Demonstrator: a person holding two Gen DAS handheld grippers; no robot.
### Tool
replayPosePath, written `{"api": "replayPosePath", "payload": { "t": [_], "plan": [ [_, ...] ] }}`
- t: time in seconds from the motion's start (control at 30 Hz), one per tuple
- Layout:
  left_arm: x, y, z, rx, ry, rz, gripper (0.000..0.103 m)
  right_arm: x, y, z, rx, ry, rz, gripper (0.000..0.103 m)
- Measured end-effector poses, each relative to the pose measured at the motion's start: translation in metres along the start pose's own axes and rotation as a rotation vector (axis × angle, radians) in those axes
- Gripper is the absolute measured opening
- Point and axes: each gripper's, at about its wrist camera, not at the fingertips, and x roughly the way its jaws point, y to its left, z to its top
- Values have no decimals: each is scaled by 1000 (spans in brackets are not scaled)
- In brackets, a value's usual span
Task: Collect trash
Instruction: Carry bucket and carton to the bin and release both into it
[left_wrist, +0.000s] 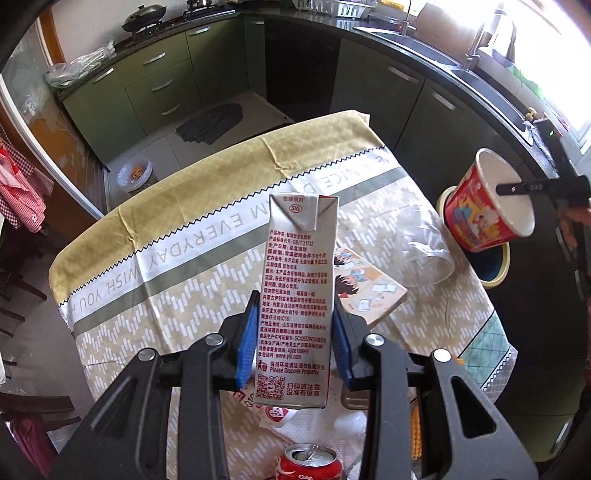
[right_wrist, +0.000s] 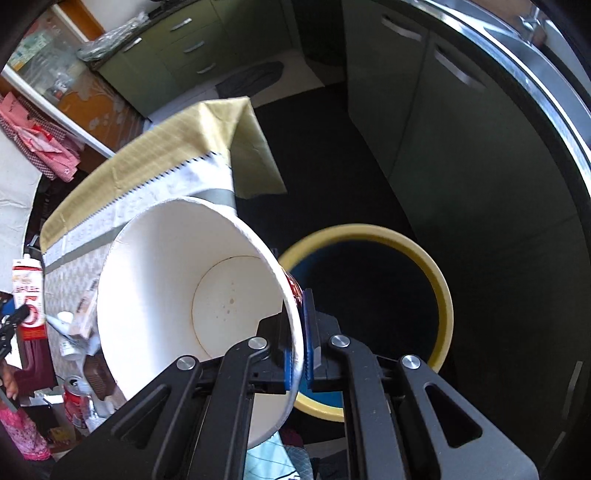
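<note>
My left gripper (left_wrist: 295, 336) is shut on a silver and red drink carton (left_wrist: 295, 295), held upright above the table (left_wrist: 166, 266). The carton (right_wrist: 27, 299) also shows at the left edge of the right wrist view. My right gripper (right_wrist: 298, 341) is shut on the rim of a red paper noodle cup (right_wrist: 184, 280), its white inside facing the camera. The cup (left_wrist: 487, 199) hangs tilted beside the table's right edge, over a yellow-rimmed bin (right_wrist: 369, 288) on the floor. A red cola can (left_wrist: 308, 463) stands on the table under the carton.
A clear plastic cup (left_wrist: 424, 254) lies on its side beside a small illustrated book (left_wrist: 365, 291). White wrappers (left_wrist: 306, 424) lie near the cola can. Green kitchen cabinets (left_wrist: 155, 77) and a dark counter with a sink (left_wrist: 424, 48) ring the table. A dark mat (left_wrist: 210, 123) lies on the floor.
</note>
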Motion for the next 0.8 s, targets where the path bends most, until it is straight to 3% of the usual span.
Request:
{"api": "replayPosePath", "payload": {
  "t": [0.1, 0.27, 0.47, 0.73, 0.8],
  "plan": [
    [-5, -12, 2, 12, -11, -9, 34, 33, -29, -7, 43, 35, -39, 6],
    [-8, -34, 5, 44, -11, -29, 34, 63, -67, -11, 122, 46, -29, 18],
    [-9, -59, 10, 87, -13, -60, 34, 57, -93, -20, 137, 16, -34, 5],
    [-2, -103, 19, 154, 1, -89, 34, 76, -99, -27, 140, 52, -57, 7],
    [-2, -117, 20, 179, 5, -97, 34, 78, -95, -24, 137, 48, -74, 16]
  ]
}}
